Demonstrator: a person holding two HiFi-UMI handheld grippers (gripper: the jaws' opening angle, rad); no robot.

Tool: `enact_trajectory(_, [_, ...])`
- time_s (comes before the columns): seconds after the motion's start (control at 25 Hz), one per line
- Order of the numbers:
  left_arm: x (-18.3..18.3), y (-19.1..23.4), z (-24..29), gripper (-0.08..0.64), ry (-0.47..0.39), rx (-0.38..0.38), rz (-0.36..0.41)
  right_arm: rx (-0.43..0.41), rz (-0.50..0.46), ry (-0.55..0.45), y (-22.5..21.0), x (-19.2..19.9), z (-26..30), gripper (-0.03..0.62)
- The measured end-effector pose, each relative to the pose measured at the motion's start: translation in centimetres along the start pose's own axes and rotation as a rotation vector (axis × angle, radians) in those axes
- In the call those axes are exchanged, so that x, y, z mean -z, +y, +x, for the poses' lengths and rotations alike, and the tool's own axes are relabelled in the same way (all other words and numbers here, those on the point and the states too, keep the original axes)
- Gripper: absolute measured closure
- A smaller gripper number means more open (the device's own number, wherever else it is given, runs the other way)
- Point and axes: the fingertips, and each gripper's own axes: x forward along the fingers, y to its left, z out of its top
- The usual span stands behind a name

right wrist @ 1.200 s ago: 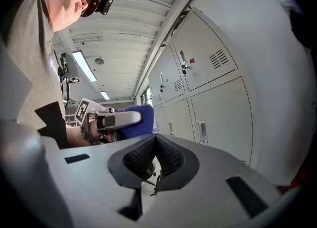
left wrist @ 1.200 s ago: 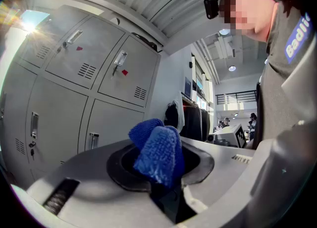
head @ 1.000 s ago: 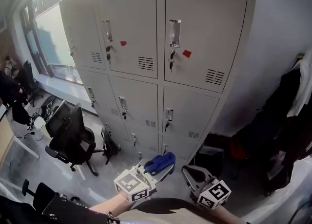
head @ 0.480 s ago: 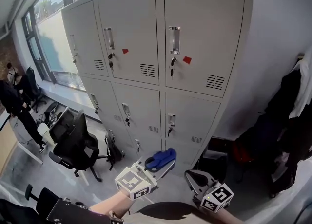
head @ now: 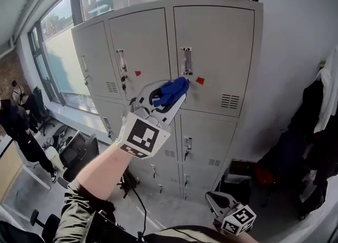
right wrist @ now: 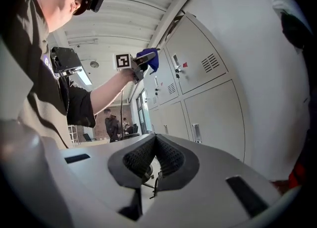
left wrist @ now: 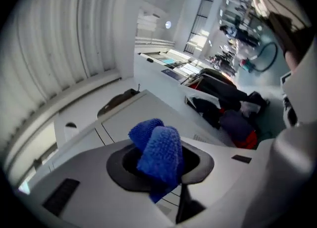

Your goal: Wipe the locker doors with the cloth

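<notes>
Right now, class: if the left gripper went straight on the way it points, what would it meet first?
Most likely the top right locker door, near its handle. The left gripper, shut on the blue cloth, aims there; the cloth would touch first. Depth is unclear.

The cloth (head: 168,93) was a blue, nubbly terry weave, soft and matt. The lockers (head: 222,41) were pale grey painted sheet metal, smooth with a faint sheen, and their handles (head: 186,61) were bright polished metal. The left gripper (left wrist: 159,165) and right gripper (right wrist: 154,158) had smooth, matt, pale plastic shells. The right one's pads (right wrist: 134,161) were black, rubbery and finely ribbed. The wall (head: 298,36) looked smooth and matt.
</notes>
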Motion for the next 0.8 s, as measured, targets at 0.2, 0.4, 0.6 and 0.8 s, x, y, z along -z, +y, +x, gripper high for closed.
enact_trajectory(0.2, [-4.7, 6.7, 5.4, 0.437, 0.016, -0.109, 0.324, 0.038, -0.001, -0.003, -1.0, -0.1, -0.8, 0.588])
enact_trajectory(0.4, [-4.4, 14.0, 11.8, 0.437, 0.107, -0.228, 0.62, 0.069, -0.007, -0.029, -1.7, -0.9, -1.1, 0.588])
enact_trajectory(0.6, [-3.3, 15.5, 14.9, 0.437, 0.183, -0.22, 0.708, 0.093, -0.036, -0.041, -2.3, -1.2, -2.2, 0.588])
enact_trajectory(0.8, [-3.4, 16.4, 16.9, 0.437, 0.222, -0.209, 0.74, 0.109, -0.014, -0.039, -2.9, -1.6, -2.2, 0.588])
